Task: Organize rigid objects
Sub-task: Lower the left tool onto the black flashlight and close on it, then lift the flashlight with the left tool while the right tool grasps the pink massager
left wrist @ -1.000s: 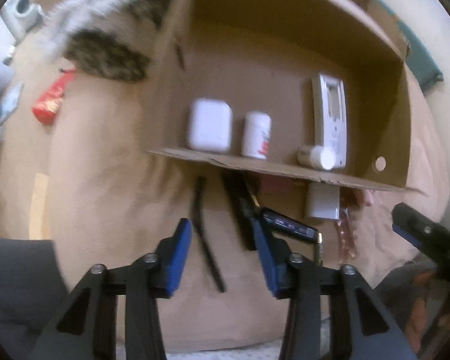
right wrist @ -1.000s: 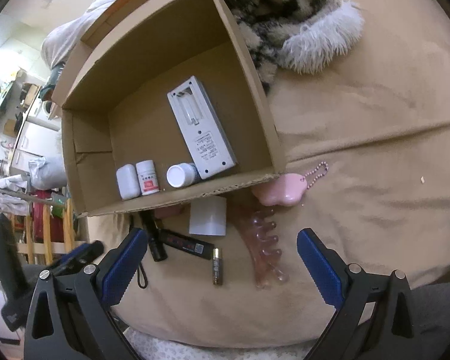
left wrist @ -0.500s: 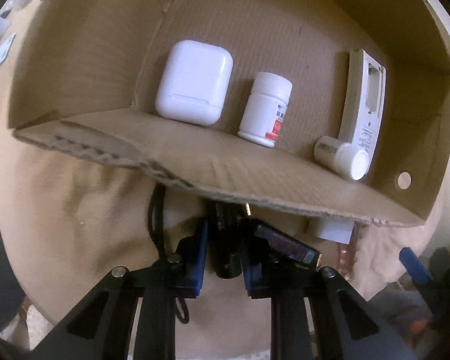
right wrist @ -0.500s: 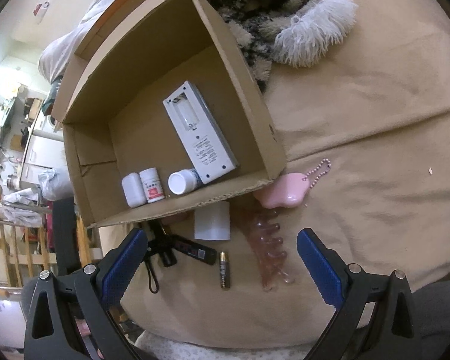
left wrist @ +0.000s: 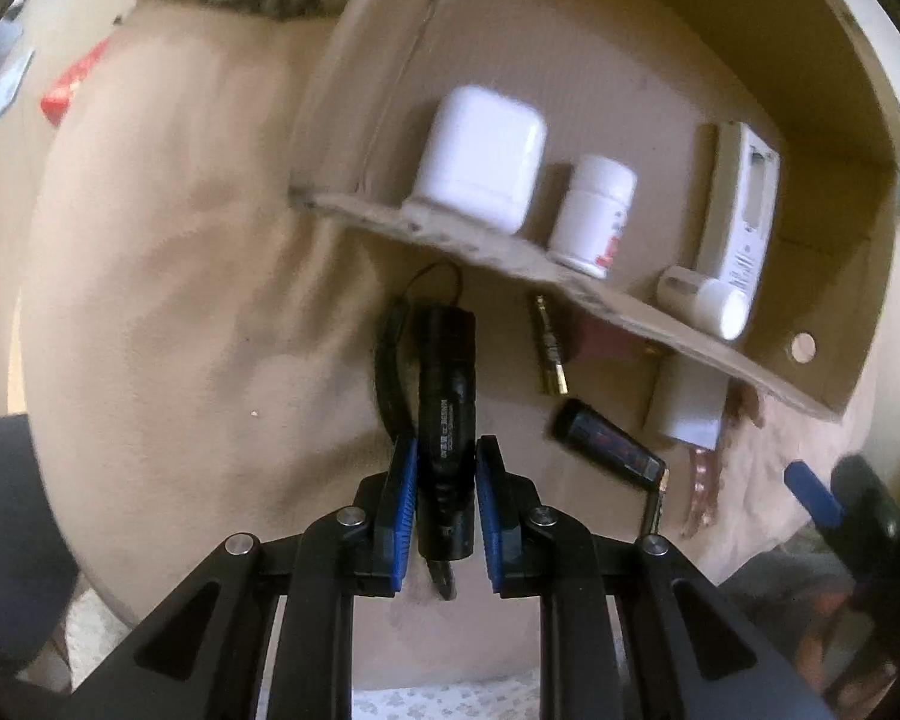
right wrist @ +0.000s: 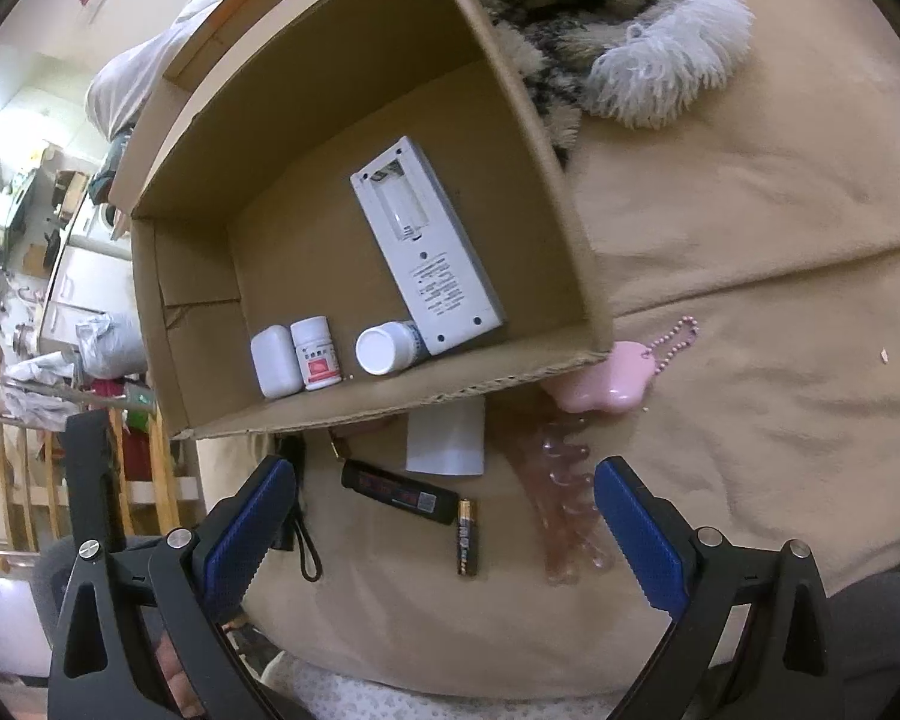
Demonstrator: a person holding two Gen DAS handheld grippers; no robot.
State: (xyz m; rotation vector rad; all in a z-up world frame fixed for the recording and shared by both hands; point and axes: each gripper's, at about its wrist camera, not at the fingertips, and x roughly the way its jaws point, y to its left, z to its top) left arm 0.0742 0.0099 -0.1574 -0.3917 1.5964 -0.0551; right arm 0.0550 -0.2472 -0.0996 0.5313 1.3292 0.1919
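Soft tan blanket [left wrist: 180, 276] below. Left gripper [left wrist: 446, 501] clamped on black flashlight [left wrist: 447, 396], just closed around it. Nearby, a battery [right wrist: 465, 536] and black stick [right wrist: 397, 491]. Beyond, cardboard box [right wrist: 570, 240] with white bottles. Right gripper [right wrist: 444, 531] wide apart, holding nothing.

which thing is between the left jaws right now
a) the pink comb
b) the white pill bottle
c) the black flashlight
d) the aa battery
c, in the left wrist view the blue pads of the left gripper press on both sides of the black flashlight, while the AA battery lies free on the tan cover.
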